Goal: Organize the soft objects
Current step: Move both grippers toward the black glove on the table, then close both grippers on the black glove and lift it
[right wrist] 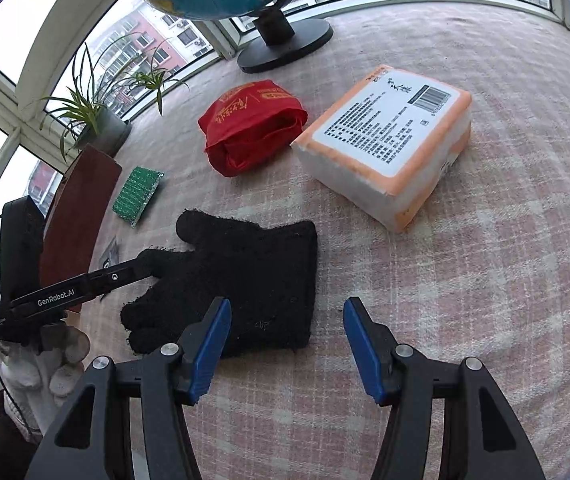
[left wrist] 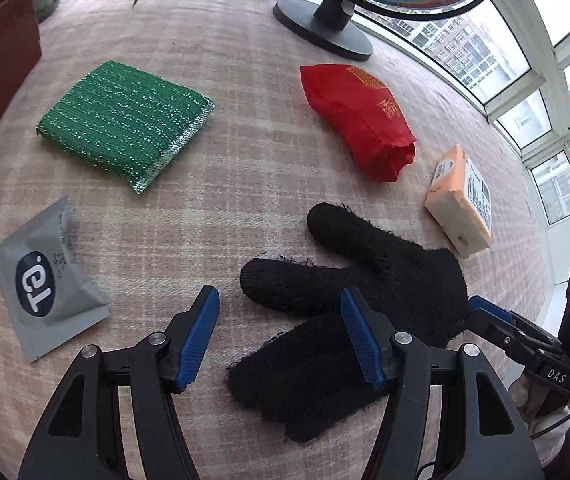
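Observation:
A black knit glove (left wrist: 349, 300) lies flat on the checked cloth; it also shows in the right wrist view (right wrist: 245, 276). My left gripper (left wrist: 281, 328) is open just above the glove's finger end. My right gripper (right wrist: 287, 340) is open at the glove's cuff edge, its left fingertip over the cuff. A green scrub pad (left wrist: 125, 120) lies at the far left, a red folded cloth bag (left wrist: 361, 120) beyond the glove, and an orange tissue pack (right wrist: 389, 140) to the right of the bag. A grey wet-wipe sachet (left wrist: 45, 280) lies at the left.
A globe on a black stand (right wrist: 285, 36) sits at the back by the windows. A potted plant (right wrist: 101, 120) and a brown board (right wrist: 81, 208) stand at the table's left edge. The table (right wrist: 485, 280) is covered by a pink checked cloth.

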`<act>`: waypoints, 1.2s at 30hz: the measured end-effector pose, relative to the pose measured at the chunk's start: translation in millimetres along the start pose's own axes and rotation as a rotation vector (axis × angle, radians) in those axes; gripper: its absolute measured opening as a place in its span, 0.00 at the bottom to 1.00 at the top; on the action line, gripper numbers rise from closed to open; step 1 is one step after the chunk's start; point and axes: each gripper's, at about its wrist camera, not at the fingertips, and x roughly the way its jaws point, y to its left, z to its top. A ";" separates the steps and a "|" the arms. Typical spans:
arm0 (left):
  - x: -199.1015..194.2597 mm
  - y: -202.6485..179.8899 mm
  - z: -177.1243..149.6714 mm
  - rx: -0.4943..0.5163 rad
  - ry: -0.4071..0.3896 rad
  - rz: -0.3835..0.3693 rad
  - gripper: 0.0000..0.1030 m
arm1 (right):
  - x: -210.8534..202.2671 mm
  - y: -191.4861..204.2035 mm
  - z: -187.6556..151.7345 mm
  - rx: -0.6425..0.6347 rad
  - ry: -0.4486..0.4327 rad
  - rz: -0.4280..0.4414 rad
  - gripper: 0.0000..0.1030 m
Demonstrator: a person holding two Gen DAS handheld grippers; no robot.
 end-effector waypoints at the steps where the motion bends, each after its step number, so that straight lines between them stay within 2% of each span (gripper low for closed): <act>1: 0.7 -0.2 -0.4 -0.002 -0.002 0.000 0.61 | 1.9 -0.5 0.5 -0.001 0.003 0.002 0.53; 7: 2.3 -4.8 0.8 -0.010 -0.029 -0.005 0.60 | 9.0 2.7 5.6 -0.016 0.005 0.022 0.52; 11: 4.6 -8.9 0.8 -0.004 -0.035 -0.009 0.58 | 12.9 11.2 8.5 -0.045 0.005 0.031 0.46; 13: 5.0 -11.4 1.3 0.007 -0.042 0.007 0.52 | 16.9 13.9 9.0 -0.054 0.013 0.033 0.43; 14: 5.3 -11.5 1.9 0.007 -0.042 0.012 0.43 | 18.5 14.5 9.2 -0.056 0.014 0.029 0.42; 16: 5.9 -10.6 3.3 0.002 -0.044 0.025 0.35 | 20.9 14.7 9.0 -0.056 0.017 0.023 0.37; 18: 8.1 -9.3 4.8 -0.005 -0.046 0.055 0.14 | 23.1 14.5 9.2 -0.053 0.021 0.012 0.27; 21: 8.6 -6.6 5.5 -0.017 -0.054 0.064 0.07 | 25.9 15.5 8.4 -0.063 0.032 -0.008 0.16; 23: 7.4 -9.2 4.8 -0.001 -0.060 0.078 0.06 | 25.4 18.2 7.5 -0.074 0.025 -0.020 0.10; 27: 2.7 -12.7 4.4 0.017 -0.074 0.083 0.05 | 22.3 22.6 6.3 -0.080 0.011 -0.033 0.07; 32: -12.1 -12.1 7.1 0.000 -0.095 0.042 0.05 | 9.6 30.3 3.5 -0.087 -0.025 -0.038 0.06; 36: -27.5 -16.2 6.9 0.025 -0.121 0.035 0.05 | -4.2 38.9 4.5 -0.095 -0.056 -0.025 0.06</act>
